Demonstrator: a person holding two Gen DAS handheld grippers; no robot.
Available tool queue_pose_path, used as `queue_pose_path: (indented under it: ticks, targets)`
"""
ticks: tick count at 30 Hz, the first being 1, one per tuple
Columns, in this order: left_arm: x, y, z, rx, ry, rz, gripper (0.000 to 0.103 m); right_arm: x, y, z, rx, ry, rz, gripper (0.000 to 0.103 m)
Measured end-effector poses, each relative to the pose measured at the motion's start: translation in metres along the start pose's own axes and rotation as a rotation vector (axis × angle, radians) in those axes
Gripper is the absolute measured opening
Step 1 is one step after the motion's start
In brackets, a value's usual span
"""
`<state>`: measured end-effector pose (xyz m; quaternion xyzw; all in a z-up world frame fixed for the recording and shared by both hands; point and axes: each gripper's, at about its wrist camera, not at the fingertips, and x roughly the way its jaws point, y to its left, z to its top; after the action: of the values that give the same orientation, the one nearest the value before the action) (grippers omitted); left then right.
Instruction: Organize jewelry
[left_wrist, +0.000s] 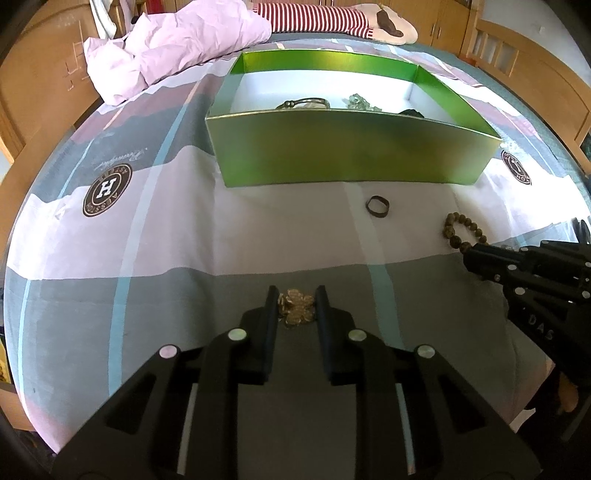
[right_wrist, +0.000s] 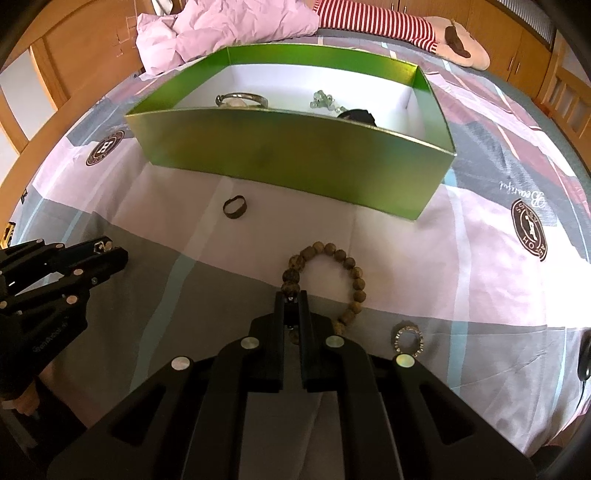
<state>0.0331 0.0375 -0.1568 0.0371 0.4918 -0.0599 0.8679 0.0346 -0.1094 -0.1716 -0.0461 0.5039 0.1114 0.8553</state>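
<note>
Left wrist view shows the left gripper (left_wrist: 296, 300) low over the patterned pink, grey and blue bedsheet (left_wrist: 147, 229), its two black fingers closed narrow around a small heap of gold-coloured chain jewellery (left_wrist: 295, 308), pads against its sides. Beyond it, near the middle of the bed, stands the open green cardboard box with a white floor (left_wrist: 347, 151); inside lie a silver metal bangle (right_wrist: 242, 99), a pale green bead piece (right_wrist: 323, 99) and a dark item I cannot identify. A dark metal ring (left_wrist: 377, 208) lies on the sheet just before the box's near wall. In the right wrist view, the right gripper (right_wrist: 292, 301) is pinched tight on the brown wooden bead bracelet (right_wrist: 332, 273), which loops out ahead of the fingertips. A silver studded ring (right_wrist: 408, 339) rests beside it, toward the bed's near edge.
</note>
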Motion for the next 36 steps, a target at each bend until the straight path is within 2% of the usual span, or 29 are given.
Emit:
queue_pose_path:
  ticks: [21, 24, 26, 30, 36]
  targets:
    - [0.009, -0.005, -0.008, 0.019, 0.024, -0.002, 0.020, 0.005, 0.004, -0.009, 0.005, 0.040, 0.023, 0.008]
    - [0.011, -0.005, -0.010, 0.016, 0.031, 0.001, 0.021, 0.004, 0.002, -0.011, 0.016, 0.041, 0.047, 0.022]
    - [0.012, -0.006, -0.010, 0.015, 0.032, -0.006, 0.025, 0.003, 0.000, -0.011, 0.022, 0.038, 0.055, 0.036]
    - [0.014, -0.008, -0.010, 0.016, 0.036, -0.013, 0.038, 0.005, -0.001, -0.011, 0.025, 0.037, 0.057, 0.038]
    - [0.015, -0.011, -0.011, 0.014, 0.036, -0.018, 0.043, 0.009, 0.006, -0.009, -0.012, 0.030, 0.014, 0.038]
